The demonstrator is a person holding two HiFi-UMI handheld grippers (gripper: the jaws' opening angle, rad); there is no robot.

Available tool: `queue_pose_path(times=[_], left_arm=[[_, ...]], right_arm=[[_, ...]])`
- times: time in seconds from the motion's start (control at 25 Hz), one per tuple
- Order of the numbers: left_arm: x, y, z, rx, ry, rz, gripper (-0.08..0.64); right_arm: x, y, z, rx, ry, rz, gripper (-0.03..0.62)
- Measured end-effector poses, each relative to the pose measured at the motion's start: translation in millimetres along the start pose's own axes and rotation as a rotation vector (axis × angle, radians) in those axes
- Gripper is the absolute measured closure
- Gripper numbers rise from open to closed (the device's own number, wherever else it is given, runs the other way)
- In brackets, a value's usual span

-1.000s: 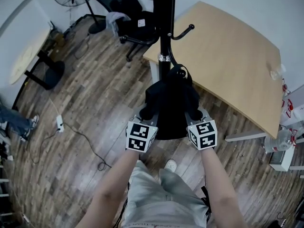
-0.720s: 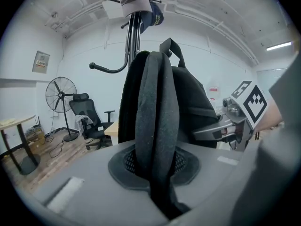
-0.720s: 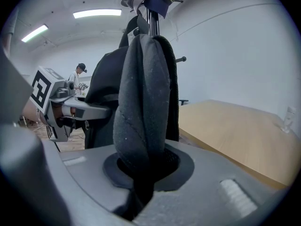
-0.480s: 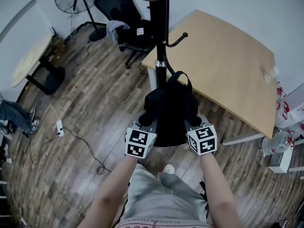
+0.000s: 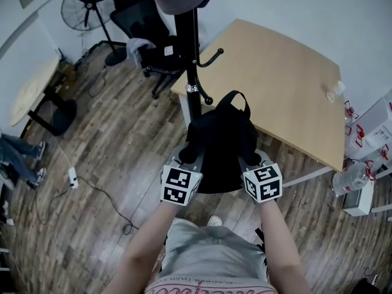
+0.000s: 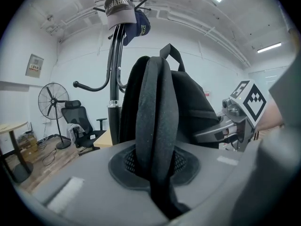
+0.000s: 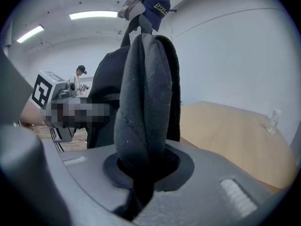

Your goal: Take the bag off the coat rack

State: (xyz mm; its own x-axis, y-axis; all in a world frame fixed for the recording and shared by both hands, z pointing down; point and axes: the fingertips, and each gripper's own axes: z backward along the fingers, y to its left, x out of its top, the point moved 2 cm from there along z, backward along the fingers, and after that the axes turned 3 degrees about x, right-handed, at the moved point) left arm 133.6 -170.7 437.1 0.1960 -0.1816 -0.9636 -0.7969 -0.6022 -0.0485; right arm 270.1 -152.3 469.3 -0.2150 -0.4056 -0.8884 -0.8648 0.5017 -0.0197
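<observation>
A black backpack [image 5: 219, 133] hangs between my two grippers, clear of the black coat rack pole [image 5: 190, 66], its top loop free of the hooks. My left gripper [image 5: 191, 155] is shut on the backpack's left shoulder strap [image 6: 157, 126]. My right gripper [image 5: 248, 155] is shut on the right shoulder strap [image 7: 143, 112]. Each gripper view shows a padded strap pinched in the jaws. Caps [image 6: 123, 11] hang at the top of the coat rack [image 6: 113, 79]. A curved hook [image 5: 211, 57] sticks out from the pole toward the bag.
A light wooden table [image 5: 275, 90] stands right behind the rack. A black office chair [image 5: 147, 35] and a floor fan [image 5: 92, 11] are at the back left. A cable and power strip [image 5: 73, 176] lie on the wood floor. A bottle [image 5: 352, 179] sits at the right.
Both grippers have carried the backpack away from the pole and toward me; its top loop has come off the hook. The rack has shifted left in the head view.
</observation>
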Motion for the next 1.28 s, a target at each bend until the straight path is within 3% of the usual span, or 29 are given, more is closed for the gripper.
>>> queue_pose_path(times=[0.6, 1.28], left_arm=[[68.9, -48.7, -25.2, -0.109, -0.134, -0.057, 0.499], [166.8, -75.9, -35.8, -0.175, -0.321, -0.120, 0.499]], right_arm=[[30.4, -44.6, 70.0, -0.179, -0.129, -0.053, 0.558], [101.4, -81.2, 131.9, -0.298, -0.298, 0.052, 0.558]])
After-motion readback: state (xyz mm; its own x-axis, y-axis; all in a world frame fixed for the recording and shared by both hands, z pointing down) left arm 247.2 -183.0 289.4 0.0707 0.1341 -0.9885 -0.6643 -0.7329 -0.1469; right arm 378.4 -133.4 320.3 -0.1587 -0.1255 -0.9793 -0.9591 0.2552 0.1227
